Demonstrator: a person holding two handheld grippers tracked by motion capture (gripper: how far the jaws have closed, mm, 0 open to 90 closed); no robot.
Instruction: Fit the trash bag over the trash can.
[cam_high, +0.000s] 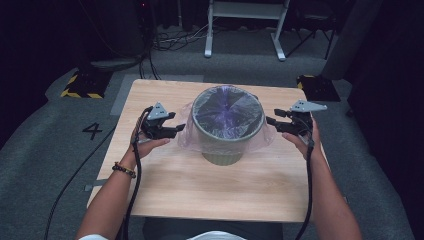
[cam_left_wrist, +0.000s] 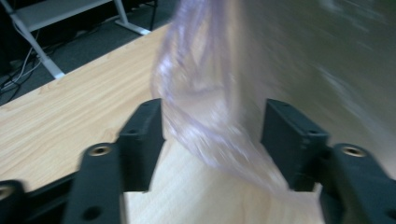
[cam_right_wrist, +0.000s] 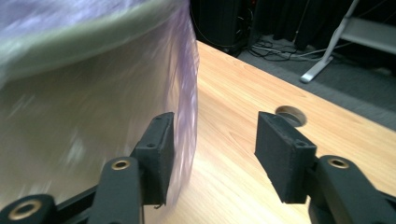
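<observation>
Easy to tip the bin (cam_high: 227, 125) or tear the thin purple bag (cam_high: 186, 131) here if either pull comes in lopsided. Left claw (cam_high: 176, 124) well open, bag's loose overhang hanging between the jaws, not pinched. Right claw (cam_high: 272, 123) also well open, inner pad brushing the film, nothing held. Bin mid-bench (cam_high: 165, 185), liner folded over its rim. Beyond, just dark floor and cables.

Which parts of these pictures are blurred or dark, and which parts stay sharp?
High view: the wooden table is evenly lit, the room behind dark. Left gripper view: the plastic bag and bin wall are smeared by motion, the black jaws sharp. Right gripper view: the bin is blurred, the table hole clear.
</observation>
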